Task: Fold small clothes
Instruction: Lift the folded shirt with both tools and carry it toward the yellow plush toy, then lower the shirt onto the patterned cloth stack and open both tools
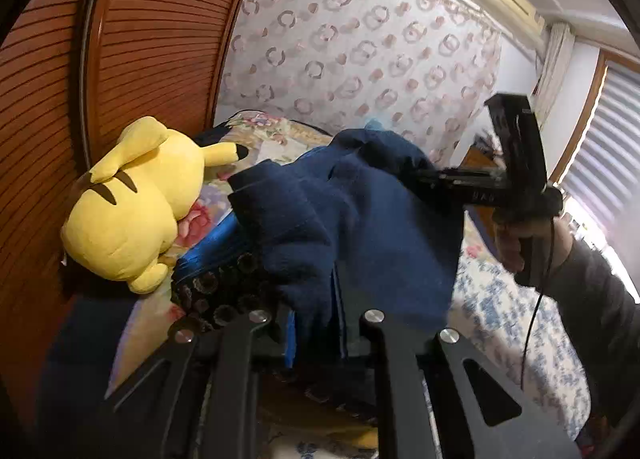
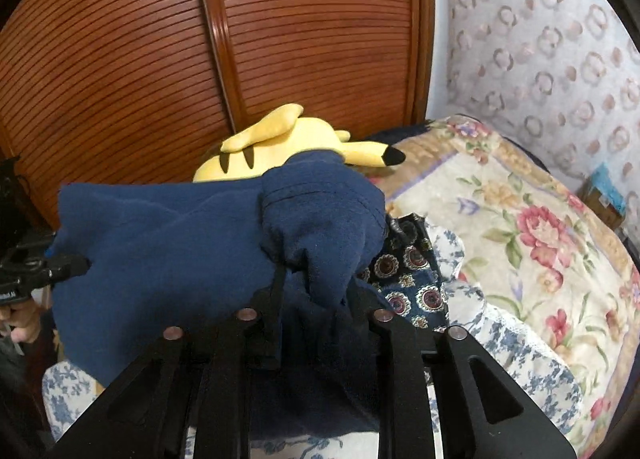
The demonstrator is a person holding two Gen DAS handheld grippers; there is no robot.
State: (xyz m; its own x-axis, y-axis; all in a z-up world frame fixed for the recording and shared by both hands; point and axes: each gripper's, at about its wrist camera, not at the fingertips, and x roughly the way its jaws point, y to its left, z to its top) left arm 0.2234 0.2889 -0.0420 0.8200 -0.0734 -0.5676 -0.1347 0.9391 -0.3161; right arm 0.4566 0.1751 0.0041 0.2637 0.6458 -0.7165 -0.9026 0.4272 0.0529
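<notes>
While the navy garment (image 1: 360, 219) hangs lifted over the bed (image 1: 500, 299), the left wrist view shows it bunched between the left gripper (image 1: 316, 323) fingers. They sit close together with cloth pinched in the gap, so it reads as clamped on the garment. Across the frame, the right gripper (image 1: 416, 175) bites the far edge, with a hand (image 1: 516, 243) and dark sleeve behind it. A yellow plush toy (image 1: 136, 203) lies against the slatted wardrobe door (image 1: 160, 39). A patterned dark cloth (image 1: 216, 291) sits under the garment.

Right wrist view: the right gripper (image 2: 316, 299) has a wad of navy fabric between its fingers. The pinch looks loose, only a small fold caught; judged as gripping, not firmly. The left gripper (image 2: 60, 265) holds the opposite edge, so the garment (image 2: 180, 251) is stretched between both. This view adds the floral quilt (image 2: 520, 227) and more of the patterned cloth (image 2: 412, 271).

Risks: the loose right pinch could drop its corner mid-carry, leaving the piece dangling from one side. The bunched grab also means the edges aren't square, so any fold would go crooked. The hanging hem may snag the plush or drag the patterned cloth.

Only the left view shows the hand; only the right view shows the clear quilt area for landing.
</notes>
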